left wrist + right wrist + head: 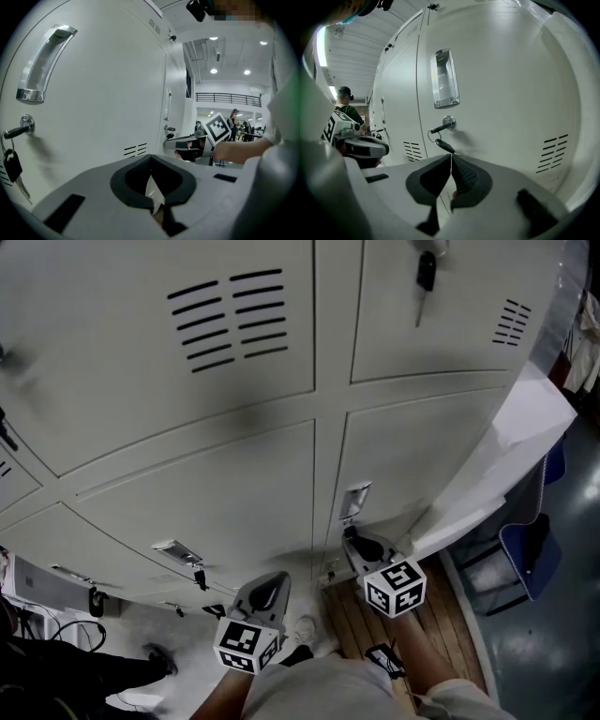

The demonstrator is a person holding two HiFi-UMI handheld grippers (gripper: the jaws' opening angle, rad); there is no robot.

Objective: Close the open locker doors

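Note:
A bank of grey-white locker doors point(216, 493) fills the head view, and every door I see lies flush. My left gripper point(262, 592) is shut and empty, just short of a door with a chrome handle point(42, 63) and a key in its lock point(18, 132). My right gripper point(361, 545) is also shut and empty, its tips close under the recessed handle point(356, 498) of the neighbouring door. In the right gripper view that handle point(444, 77) stands above a keyed lock point(443, 125). Neither gripper visibly touches a door.
A white panel point(506, 446) slants out at the right of the lockers; whether it is a door I cannot tell. Blue chairs point(530, 554) stand beyond it. A wooden floor patch point(450, 615) lies below. Cables and a box point(37, 587) sit at the lower left.

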